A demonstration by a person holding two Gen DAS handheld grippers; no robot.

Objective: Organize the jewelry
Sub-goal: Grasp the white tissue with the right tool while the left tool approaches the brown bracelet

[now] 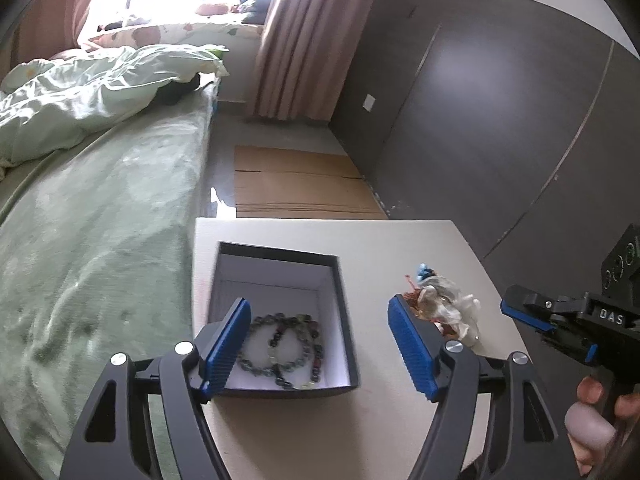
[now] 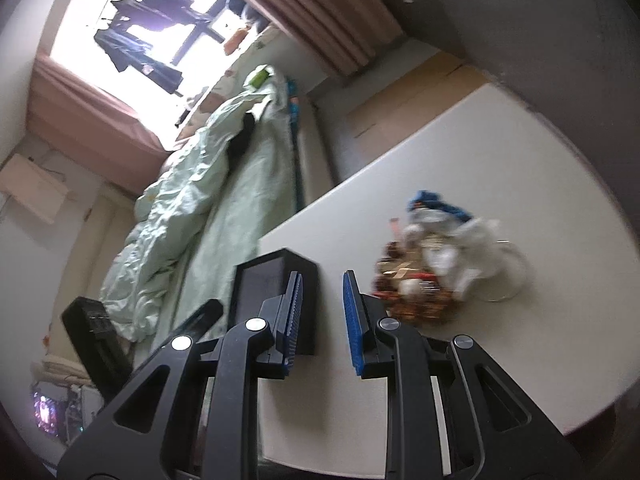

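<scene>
A dark open box (image 1: 344, 320) with a white lining stands on the white table (image 1: 400, 240). Two dark bead bracelets (image 1: 280, 348) lie inside it. A heap of mixed jewelry (image 1: 440, 308) lies on the table to the box's right. My left gripper (image 1: 320, 344) is open and empty, hovering over the box, its left finger above the box's left wall. My right gripper (image 2: 320, 320) is open a little and empty, above the table between the box (image 2: 276, 284) and the heap (image 2: 432, 264). It also shows in the left wrist view (image 1: 532, 328) at the right.
A bed with green bedding (image 1: 100, 200) runs along the table's left side. Flat cardboard (image 1: 296, 184) lies on the floor beyond the table. A dark wardrobe wall (image 1: 500, 100) stands to the right.
</scene>
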